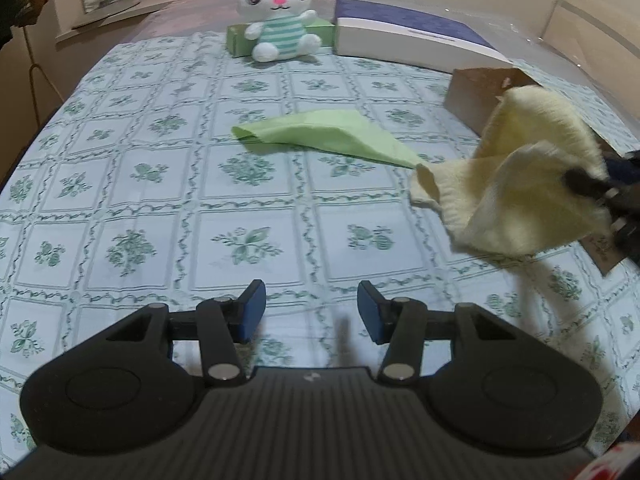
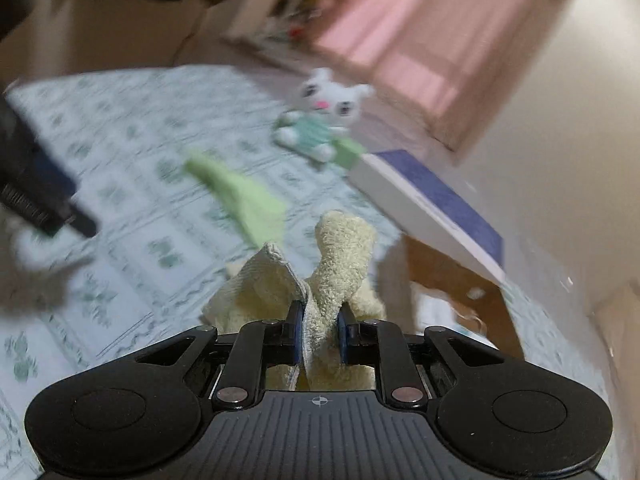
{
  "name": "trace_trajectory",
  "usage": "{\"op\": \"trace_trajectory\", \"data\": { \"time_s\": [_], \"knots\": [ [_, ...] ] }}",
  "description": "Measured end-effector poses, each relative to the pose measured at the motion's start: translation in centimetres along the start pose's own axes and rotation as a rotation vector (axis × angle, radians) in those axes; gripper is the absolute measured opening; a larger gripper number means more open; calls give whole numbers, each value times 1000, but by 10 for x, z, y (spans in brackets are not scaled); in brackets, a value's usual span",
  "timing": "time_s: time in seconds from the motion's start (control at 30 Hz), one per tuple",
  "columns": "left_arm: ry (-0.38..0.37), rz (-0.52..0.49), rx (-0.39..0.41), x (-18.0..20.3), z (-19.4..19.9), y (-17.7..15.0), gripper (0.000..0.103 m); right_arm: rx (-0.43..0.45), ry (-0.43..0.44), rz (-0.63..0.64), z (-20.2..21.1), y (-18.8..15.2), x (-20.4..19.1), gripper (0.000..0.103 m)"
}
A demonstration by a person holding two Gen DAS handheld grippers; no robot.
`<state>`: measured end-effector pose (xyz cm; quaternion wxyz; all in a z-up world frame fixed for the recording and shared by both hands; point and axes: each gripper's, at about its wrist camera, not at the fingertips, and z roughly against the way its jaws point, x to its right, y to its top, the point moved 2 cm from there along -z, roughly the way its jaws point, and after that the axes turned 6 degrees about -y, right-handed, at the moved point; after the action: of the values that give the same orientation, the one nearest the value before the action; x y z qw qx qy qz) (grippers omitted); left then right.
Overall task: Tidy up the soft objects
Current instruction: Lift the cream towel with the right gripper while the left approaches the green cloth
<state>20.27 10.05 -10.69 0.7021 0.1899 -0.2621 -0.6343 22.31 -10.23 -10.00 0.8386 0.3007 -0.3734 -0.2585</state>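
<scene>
Carrying the cream towel pinched between its 2 jaws, the right gripper holds it off the tablecloth, near the brown box at right. Keep that pinch firm over the box. Left gripper: jaws spread, nothing between them.

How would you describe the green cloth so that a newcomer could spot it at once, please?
Start from the floral tablecloth and find the white plush bunny at its far edge. Nearer than it, mid-table, lies the green cloth: flat, folded to a triangle, untouched, unlike the fluffy cream towel lifted by the right gripper.
</scene>
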Motion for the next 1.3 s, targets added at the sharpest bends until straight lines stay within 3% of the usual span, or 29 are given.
{"op": "trace_trajectory", "data": {
  "time_s": [0.1,0.2,0.33,0.4,0.47,0.57,0.63,0.83,1.1,1.23,1.3],
  "knots": [
    [-6,-9,0,5,-1,1,48,-17,100,-15,-18,-4,-22,17],
    [-3,-12,0,4,-1,3,48,-82,221,-197,-41,-10,-22,17],
    [8,-7,-2,1,-5,6,48,-125,202,-440,-59,-21,6,19],
    [10,-7,-3,0,-8,8,48,-88,146,-396,-54,-18,13,31],
    [9,-6,-6,1,-12,9,47,-47,69,-300,-45,-16,10,63],
    [1,-9,-9,5,-17,11,47,38,-25,-242,-35,-21,9,83],
    [-5,-16,-13,9,-21,12,47,44,-34,-273,-39,-26,14,87],
    [-9,-34,-18,17,-28,17,47,-50,68,-524,-71,-46,42,88],
    [-2,-36,-8,16,-36,24,47,-88,141,-691,-91,-52,52,87],
    [-4,-53,12,16,-42,29,47,-86,118,-594,-90,-46,44,45],
    [-10,-53,23,16,-46,33,47,-74,121,-568,-88,-43,43,32]
  ]
}}
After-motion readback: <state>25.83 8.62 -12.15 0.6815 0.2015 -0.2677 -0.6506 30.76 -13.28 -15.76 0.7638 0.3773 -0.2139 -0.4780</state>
